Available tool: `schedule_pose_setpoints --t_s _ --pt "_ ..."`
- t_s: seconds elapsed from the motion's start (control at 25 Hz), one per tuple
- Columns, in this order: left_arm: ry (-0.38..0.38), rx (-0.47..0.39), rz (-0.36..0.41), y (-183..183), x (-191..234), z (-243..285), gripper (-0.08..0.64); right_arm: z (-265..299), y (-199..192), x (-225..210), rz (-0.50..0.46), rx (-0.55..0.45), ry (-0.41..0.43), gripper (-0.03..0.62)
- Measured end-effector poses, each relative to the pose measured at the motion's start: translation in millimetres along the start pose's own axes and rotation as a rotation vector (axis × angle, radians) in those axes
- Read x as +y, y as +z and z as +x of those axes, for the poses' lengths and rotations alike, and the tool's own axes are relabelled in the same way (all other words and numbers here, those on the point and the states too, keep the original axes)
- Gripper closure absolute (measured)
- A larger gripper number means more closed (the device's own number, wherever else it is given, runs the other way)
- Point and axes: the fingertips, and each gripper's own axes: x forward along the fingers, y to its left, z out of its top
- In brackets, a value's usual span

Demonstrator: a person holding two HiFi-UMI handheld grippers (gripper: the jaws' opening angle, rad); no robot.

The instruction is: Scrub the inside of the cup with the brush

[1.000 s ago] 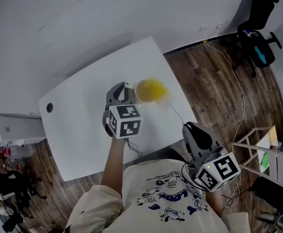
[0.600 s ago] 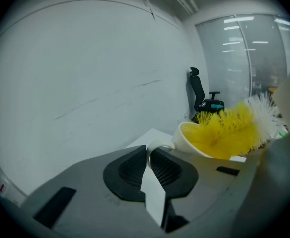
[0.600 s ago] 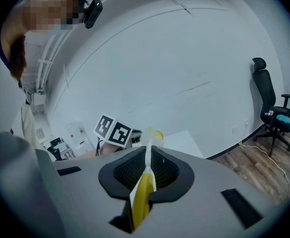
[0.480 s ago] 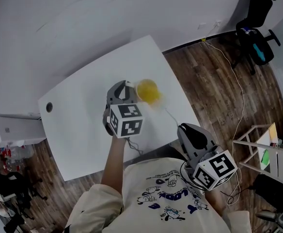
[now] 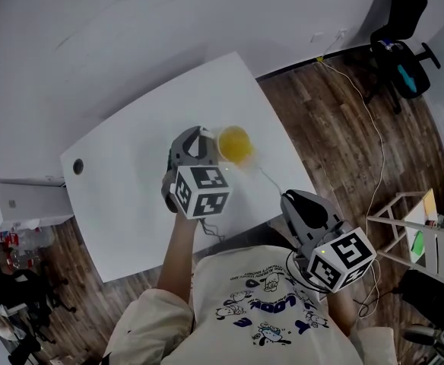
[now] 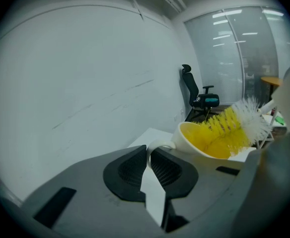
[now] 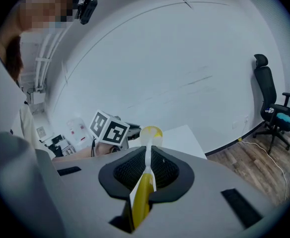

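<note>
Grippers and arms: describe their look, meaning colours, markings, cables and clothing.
Both the left gripper and right gripper have grey shells, black ribbed pads and a white cube with black square markers. A thin dark cable runs from the left one. The person wears a pale short-sleeved shirt with blue print.

The cup (image 6: 187,142) is white outside and yellow inside, with a white loop handle. It sits near the middle of the head view, tipped so that its mouth opens toward the lower right of that frame. The left gripper (image 6: 149,162) is clamped on its handle. The brush (image 6: 234,125) has yellow bristles that turn white toward the stem, a thin white stem and a yellow grip. Its head lies inside the cup's mouth, and the right gripper (image 7: 147,170) pinches the grip at the lower right.
</note>
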Motion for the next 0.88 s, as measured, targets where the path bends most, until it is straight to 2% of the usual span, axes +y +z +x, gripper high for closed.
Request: schedule_pose_setpoints --t_s 0.68,0.88 --pt "-0.022 -0.004 0.14 -5.5 -7.9 -12.7 0.526 18.9 -10.4 -1.7 -0.064 0.115 0.026 0.548" --pt "-0.029 0.001 0.156 -6.5 -8.0 -13.9 0.526 21.8 -12.6 -2.2 -0.072 0.141 0.041 0.548"
